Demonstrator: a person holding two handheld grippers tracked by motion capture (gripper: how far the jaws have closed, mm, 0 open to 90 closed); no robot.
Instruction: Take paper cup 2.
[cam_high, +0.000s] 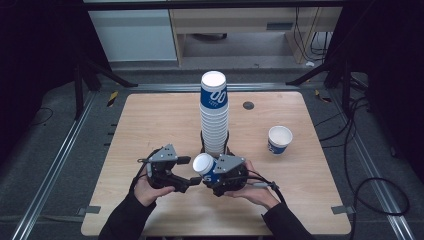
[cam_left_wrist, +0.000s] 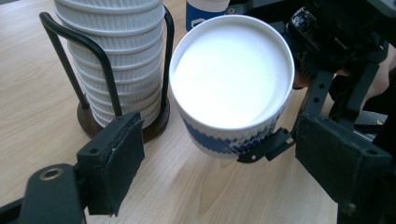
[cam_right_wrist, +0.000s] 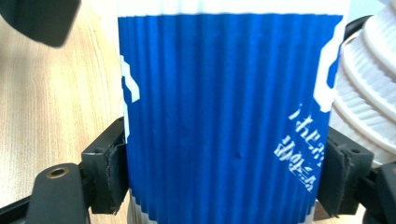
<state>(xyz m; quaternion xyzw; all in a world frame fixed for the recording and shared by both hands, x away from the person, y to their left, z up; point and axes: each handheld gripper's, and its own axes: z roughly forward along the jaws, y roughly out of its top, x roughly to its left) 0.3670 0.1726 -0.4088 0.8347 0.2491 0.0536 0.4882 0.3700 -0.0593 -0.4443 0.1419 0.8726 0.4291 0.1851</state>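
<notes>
So there are two loose cups plus one tall stack (cam_high: 214, 112) sitting in a black wire holder (cam_left_wrist: 100, 70). The right gripper (cam_high: 206, 170) is clamped on the blue ribbed cup (cam_right_wrist: 224, 116), tipped over so its mouth faces the left gripper (cam_high: 192, 181), whose jaws stand apart either side of the rim, not touching it. The other cup (cam_high: 279, 139) sits upright, well off to the right gripper's far side. The left gripper view shows the cup's white inside; the right gripper view gives the print.
</notes>
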